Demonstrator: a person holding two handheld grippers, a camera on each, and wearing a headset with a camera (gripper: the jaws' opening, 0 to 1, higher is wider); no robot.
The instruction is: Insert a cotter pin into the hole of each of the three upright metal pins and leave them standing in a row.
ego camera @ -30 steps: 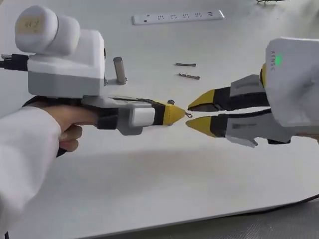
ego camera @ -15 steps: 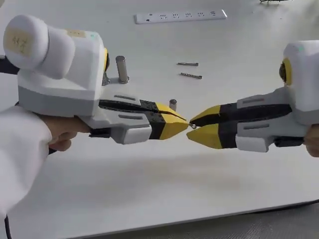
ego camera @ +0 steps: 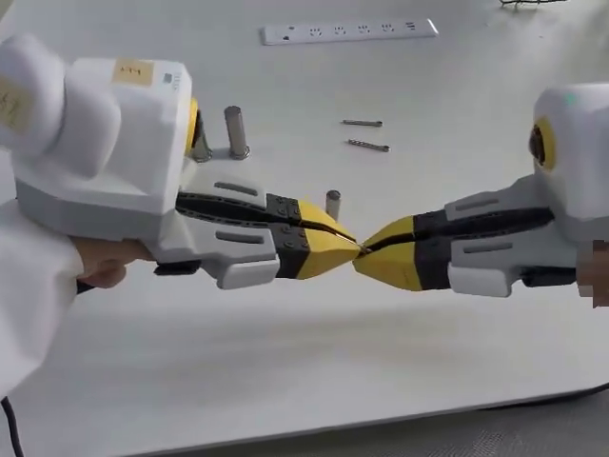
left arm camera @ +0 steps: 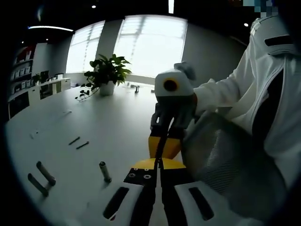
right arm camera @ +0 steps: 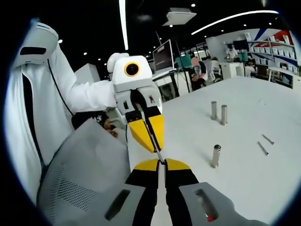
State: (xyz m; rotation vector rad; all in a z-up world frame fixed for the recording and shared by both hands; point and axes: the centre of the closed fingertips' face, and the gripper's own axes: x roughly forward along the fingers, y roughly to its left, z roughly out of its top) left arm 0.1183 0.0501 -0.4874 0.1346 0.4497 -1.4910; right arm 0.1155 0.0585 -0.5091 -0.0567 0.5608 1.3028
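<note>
My left gripper [ego camera: 352, 245] and right gripper [ego camera: 363, 257] meet tip to tip above the white table [ego camera: 285, 352]. Both are shut on one thin cotter pin [right arm camera: 154, 140], which runs from the left gripper's yellow jaws into my right gripper's tips [right arm camera: 160, 163]. Three metal pins stand upright on the table: one [ego camera: 333, 203] just behind the tips, one [ego camera: 236, 131] farther back left, and one [ego camera: 201, 145] half hidden by the left gripper's body. In the left gripper view the nearest upright pin [left arm camera: 105, 171] stands left of the left gripper [left arm camera: 159, 163].
Two loose cotter pins [ego camera: 363, 123] [ego camera: 367, 146] lie behind the grippers. A white power strip [ego camera: 350, 31] lies at the table's far edge. A grey mesh chair back [right arm camera: 80, 174] and the person's white sleeve [ego camera: 29, 295] are close by.
My right gripper was open a second ago and has shut on the cotter pin's end sticking out of the left gripper. Both grippers have drawn together and sunk slightly.
</note>
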